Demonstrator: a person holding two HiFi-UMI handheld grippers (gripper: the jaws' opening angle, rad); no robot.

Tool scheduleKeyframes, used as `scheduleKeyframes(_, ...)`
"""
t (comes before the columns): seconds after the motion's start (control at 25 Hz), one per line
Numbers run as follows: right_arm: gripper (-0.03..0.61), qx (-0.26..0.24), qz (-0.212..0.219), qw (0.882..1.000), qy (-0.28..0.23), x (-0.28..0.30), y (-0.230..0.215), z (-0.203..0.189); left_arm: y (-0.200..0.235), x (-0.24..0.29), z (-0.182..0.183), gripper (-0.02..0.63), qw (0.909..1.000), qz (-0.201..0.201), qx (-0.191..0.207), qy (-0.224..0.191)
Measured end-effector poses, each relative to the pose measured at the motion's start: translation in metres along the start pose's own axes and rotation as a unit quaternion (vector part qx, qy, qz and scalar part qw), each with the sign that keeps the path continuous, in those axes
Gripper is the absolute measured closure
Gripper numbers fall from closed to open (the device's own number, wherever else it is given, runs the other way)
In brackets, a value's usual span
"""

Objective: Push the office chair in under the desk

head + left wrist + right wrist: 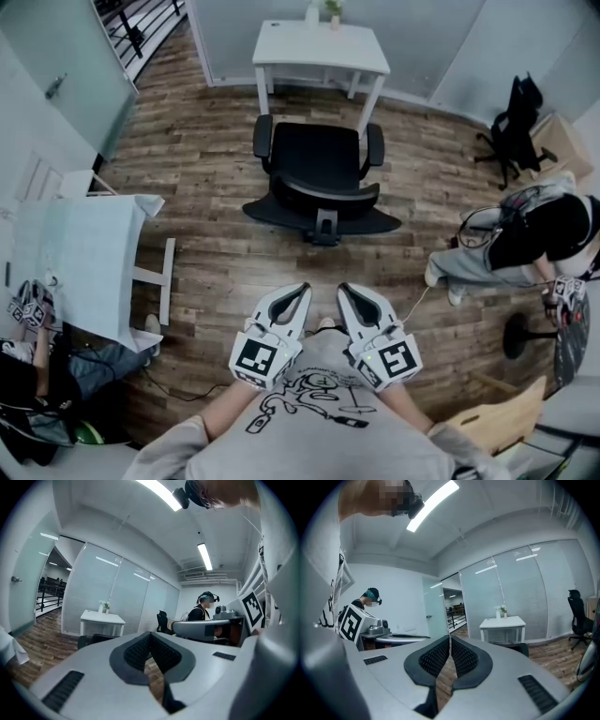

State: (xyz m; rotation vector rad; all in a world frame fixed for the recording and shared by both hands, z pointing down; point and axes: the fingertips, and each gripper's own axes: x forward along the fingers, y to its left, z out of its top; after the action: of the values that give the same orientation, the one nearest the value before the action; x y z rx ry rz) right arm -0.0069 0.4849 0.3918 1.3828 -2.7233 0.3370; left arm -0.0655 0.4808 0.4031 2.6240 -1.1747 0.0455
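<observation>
Office chair (319, 178): position to be logged? (A)

Recorded at 12 o'clock from both grippers in the head view, on the wood floor (206, 159) and well apart from them. Its backrest is turned toward 6 o'clock and its seat toward the white desk (300, 47). It is set just in front of the desk, and the seat is not seen under the top. (B)

Left gripper (302, 289): jaw state? (A)

Entered as closed. In the left gripper view the ribbed pads (137, 651) are seen meeting at the tips with nothing between them. Only floor is seen through the slit lower down. (B)

Right gripper (345, 289)? (A)

Also entered as closed and empty. Its pads (464, 656) are seen all but touching at the tips. Both grippers are held side by side at 6 o'clock of the head view, close to the person's chest, with the tips pointed toward 12 o'clock. (B)

Surroundings to be noted? (A)

A small plant (334, 7) is noted at the desk's far edge. A second black chair (511, 127) is logged at 2 o'clock, a seated person (534, 234) at 3 o'clock and a white table (89, 244) at 9 o'clock. (B)
</observation>
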Motion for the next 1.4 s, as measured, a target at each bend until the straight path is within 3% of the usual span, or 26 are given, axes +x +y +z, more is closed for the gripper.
scheduleKeyframes(0.28,0.540,-0.030,-0.012,0.999,0.011,0.003,-0.009,-0.001,0.011,0.001,-0.008,0.611,0.9996,0.006,0.017,0.021)
scheduleKeyframes(0.68,0.537,-0.128,-0.034,0.990,0.046,0.021,-0.058,-0.021,0.049,0.038,-0.036,0.570,0.9929,0.013,0.093,0.073)
scheduleKeyframes(0.96,0.535,-0.215,-0.044,0.969,0.114,0.043,-0.097,-0.055,0.088,0.071,-0.070,0.551,0.9787,0.021,0.159,0.129)
scheduleKeyframes(1.04,0.531,-0.245,-0.043,0.959,0.135,0.051,-0.107,-0.066,0.096,0.083,-0.088,0.532,0.9698,0.014,0.188,0.155)
scheduleKeyframes(1.16,0.517,-0.275,-0.036,0.947,0.160,0.063,-0.123,-0.083,0.108,0.097,-0.113,0.511,0.9494,0.007,0.246,0.195)
scheduleKeyframes(1.4,0.456,-0.328,-0.022,0.919,0.217,0.087,-0.156,-0.115,0.144,0.122,-0.159,0.471,0.8845,-0.003,0.375,0.277)
